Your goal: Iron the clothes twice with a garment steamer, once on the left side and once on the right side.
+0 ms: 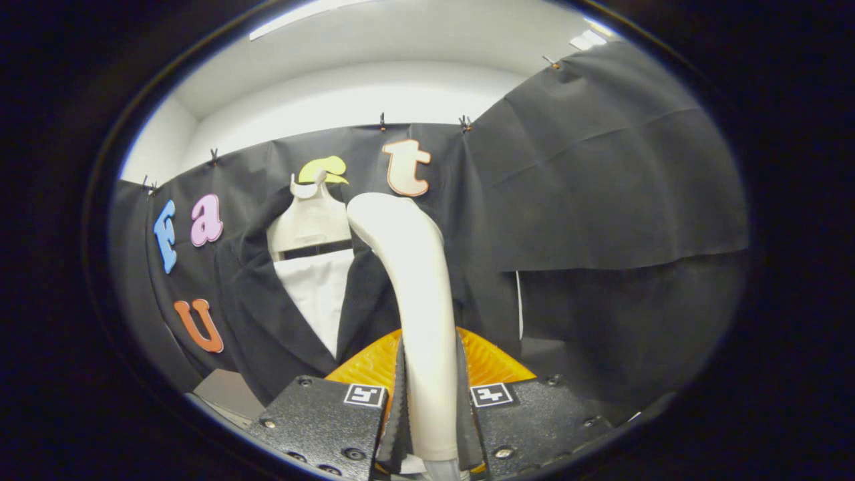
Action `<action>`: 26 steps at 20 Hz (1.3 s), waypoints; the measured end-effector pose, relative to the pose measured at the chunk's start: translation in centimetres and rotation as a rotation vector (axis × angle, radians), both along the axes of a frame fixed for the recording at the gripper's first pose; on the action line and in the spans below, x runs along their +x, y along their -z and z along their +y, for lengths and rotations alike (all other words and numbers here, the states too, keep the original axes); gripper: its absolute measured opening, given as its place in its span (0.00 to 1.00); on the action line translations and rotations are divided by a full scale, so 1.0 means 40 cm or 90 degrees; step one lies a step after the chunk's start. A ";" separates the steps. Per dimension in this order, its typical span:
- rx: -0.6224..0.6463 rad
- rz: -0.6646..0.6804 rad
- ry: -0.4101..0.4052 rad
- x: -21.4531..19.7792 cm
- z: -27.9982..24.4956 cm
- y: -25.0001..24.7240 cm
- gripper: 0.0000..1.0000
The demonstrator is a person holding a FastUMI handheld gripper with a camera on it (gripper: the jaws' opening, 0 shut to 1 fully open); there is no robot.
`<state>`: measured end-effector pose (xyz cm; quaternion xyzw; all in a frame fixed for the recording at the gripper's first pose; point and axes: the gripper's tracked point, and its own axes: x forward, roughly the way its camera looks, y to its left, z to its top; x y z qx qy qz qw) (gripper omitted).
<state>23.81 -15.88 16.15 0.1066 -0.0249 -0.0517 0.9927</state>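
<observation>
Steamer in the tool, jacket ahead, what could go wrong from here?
1. The tool is shut on the steamer's smooth, curved handle, so it might twist or slip during a stroke.
2. The steamer's head sits right at the jacket, near the right lapel. A crooked pass could rumple the lapel or the white shirt.
3. The jacket hangs from a hanger, so pushing might swing it away.

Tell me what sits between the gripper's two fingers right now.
In the gripper view the garment steamer handle stands between the gripper fingers, both pressing on it; its head rises ahead toward the dark jacket on the hanger.
</observation>
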 end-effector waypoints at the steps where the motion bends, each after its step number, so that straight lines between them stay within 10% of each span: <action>1: -0.006 -0.001 -0.001 0.018 -0.004 -0.018 0.33; 26: -0.056 0.059 0.003 0.092 -0.012 0.110 0.34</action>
